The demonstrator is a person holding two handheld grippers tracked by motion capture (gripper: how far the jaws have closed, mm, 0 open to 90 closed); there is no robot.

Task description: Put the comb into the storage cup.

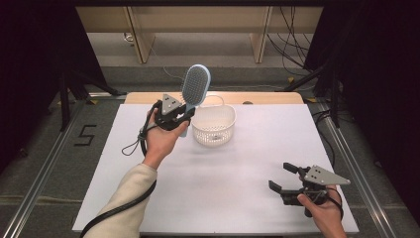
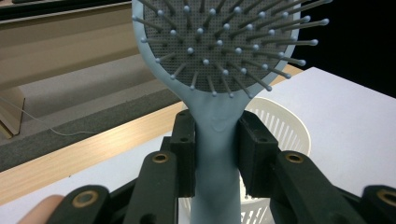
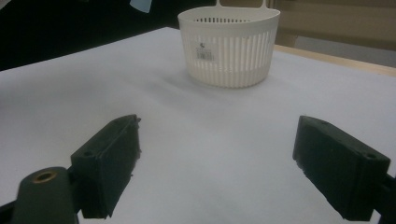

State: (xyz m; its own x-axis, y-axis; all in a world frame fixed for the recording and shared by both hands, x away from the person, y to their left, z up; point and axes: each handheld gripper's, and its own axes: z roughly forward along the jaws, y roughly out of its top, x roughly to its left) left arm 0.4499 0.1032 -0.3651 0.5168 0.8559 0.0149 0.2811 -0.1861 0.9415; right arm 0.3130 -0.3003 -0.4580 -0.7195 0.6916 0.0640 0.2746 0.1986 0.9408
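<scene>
The left gripper (image 1: 184,115) is raised above the far-left part of the white table top (image 1: 237,188), its two black jaws clamped on the neck of a pale blue plastic paddle hairbrush w/ a grey bristle pad (image 1: 194,89). In the left gripper view the brush (image 2: 219,60) stands nearly upright between the jaws, bristles facing the camera, handle (image 2: 215,158) running down through the grip (its lower end pokes out below the gripper in the high view). The person's left hand (image 1: 161,139) wraps the gripper body, cream sleeve (image 1: 126,198) coming in from the bottom edge; a black cable (image 1: 116,210) trails along the forearm.

Just beside the brush, to its right in the high view, sits a white slotted plastic basket w/ a loop handle (image 1: 214,125), upright on the table; something small lies inside, too small to tell what. The brush is held up off the table beside the basket's rim, not inside it.

The right gripper (image 1: 286,178) rests low over the near-right part of the table, held by the right hand (image 1: 322,206), jaws spread wide w/ nothing between them. In the right gripper view the basket (image 3: 229,44) stands well ahead of the gripper (image 3: 217,163), a small label on its wall.
</scene>
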